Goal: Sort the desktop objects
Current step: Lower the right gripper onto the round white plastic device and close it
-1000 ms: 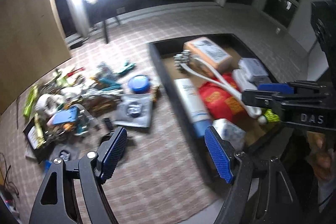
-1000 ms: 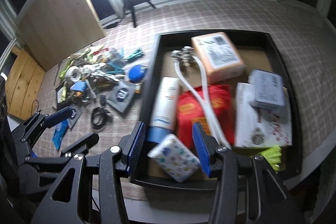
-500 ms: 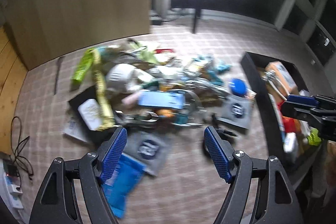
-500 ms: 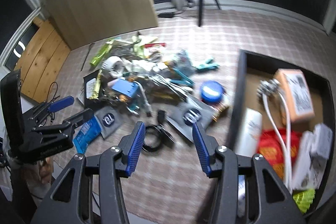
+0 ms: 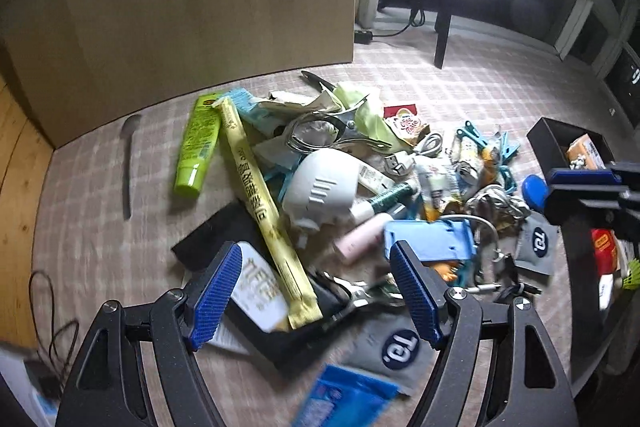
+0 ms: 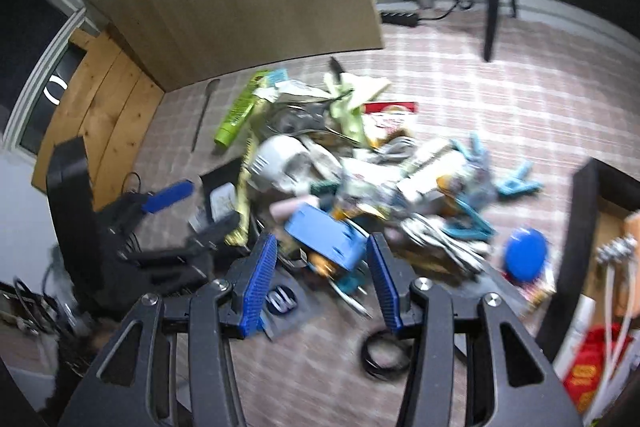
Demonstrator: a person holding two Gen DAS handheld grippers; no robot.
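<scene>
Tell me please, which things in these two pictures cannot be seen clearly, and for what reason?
- Black tray, left wrist view: cut off by the right edge and hidden behind the right gripper, so most contents are unseen.
- Pile of objects, right wrist view: motion blur, labels unreadable.
- Blue packet, left wrist view: blurred, its print illegible.
- Black cable loop, right wrist view: partly behind the gripper's finger.

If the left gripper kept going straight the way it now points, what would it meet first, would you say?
Most likely the long yellow-green packet with printed characters, which runs between the open fingers of the left gripper; the white printed card lies beside it. Depth is unclear, so either could come first.
</scene>
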